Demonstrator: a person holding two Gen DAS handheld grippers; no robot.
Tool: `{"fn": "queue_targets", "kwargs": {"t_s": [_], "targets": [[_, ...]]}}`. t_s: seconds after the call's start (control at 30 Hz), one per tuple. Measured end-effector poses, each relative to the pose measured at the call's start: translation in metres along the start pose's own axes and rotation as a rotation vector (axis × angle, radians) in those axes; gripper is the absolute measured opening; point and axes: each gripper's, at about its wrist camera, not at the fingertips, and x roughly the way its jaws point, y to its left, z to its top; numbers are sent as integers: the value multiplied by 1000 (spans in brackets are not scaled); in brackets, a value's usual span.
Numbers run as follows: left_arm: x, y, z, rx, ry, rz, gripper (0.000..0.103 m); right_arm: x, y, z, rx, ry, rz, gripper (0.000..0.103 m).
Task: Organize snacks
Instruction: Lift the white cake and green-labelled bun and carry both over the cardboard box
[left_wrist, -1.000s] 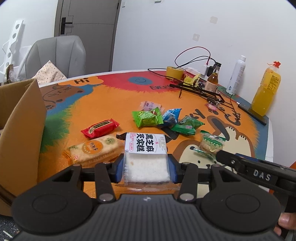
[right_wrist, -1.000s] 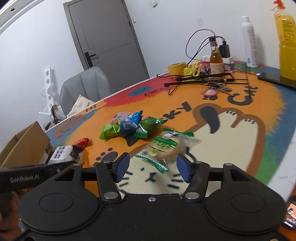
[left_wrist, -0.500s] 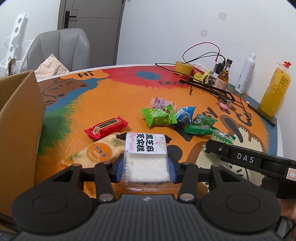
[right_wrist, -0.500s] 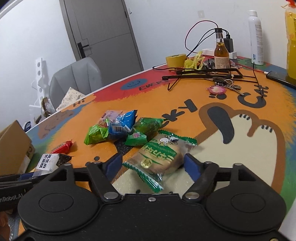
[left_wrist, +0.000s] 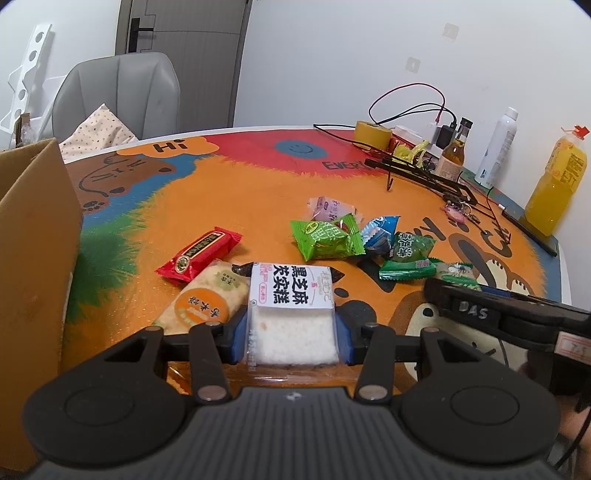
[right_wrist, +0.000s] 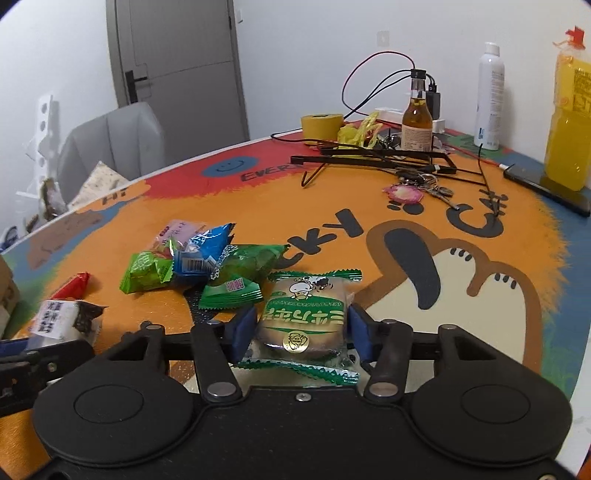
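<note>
Two grippers work side by side at the near edge of a colourful cartoon-printed table (right_wrist: 480, 229). The left gripper (left_wrist: 293, 334) pinches a white rice cake packet with a black-lettered label (left_wrist: 293, 314) between its blue pads, held just above the tabletop. The right gripper (right_wrist: 301, 330) is closing its jaws on a green-wrapped round pastry (right_wrist: 304, 319), and the blue pads sit against the wrapper's sides.

Just left of the white packet lies a pale cracker packet with an orange circle (left_wrist: 207, 301), and a red wrapped bar (left_wrist: 199, 254) lies beyond it. A cardboard box (left_wrist: 33, 258) stands at the left edge.

Farther in, a loose heap of snacks rests mid-table: a light green packet (left_wrist: 325, 238), a blue one (left_wrist: 380, 232), dark green ones (left_wrist: 412, 247) and a pinkish one (left_wrist: 330, 208).

At the far side stand a roll of yellow tape (right_wrist: 321, 125), a brown glass bottle (right_wrist: 416, 114), a white spray bottle (right_wrist: 489, 99) and an orange drink bottle (right_wrist: 567, 122). A grey chair (left_wrist: 118, 96) sits behind the table.
</note>
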Motion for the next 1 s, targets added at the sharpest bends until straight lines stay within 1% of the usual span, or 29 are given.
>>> {"fn": "queue_targets", "kwargs": {"t_s": [0.07, 0.27, 0.4, 0.67, 1.0], "targets": [[0, -2, 0, 1, 2, -4, 46, -4, -3, -1, -1, 0, 5, 46], [-4, -7, -2, 3, 0, -14, 46, -19, -13, -9, 44, -6, 54, 46], [-13, -11, -3, 13, -14, -20, 46, -32, -15, -10, 60, -33, 71, 46], [-39, -12, -2, 14, -65, -21, 45, -61, -11, -7, 66, -88, 123, 46], [-80, 2, 1, 1, -136, 3, 45, -94, 10, -4, 46, -141, 192, 46]]}}
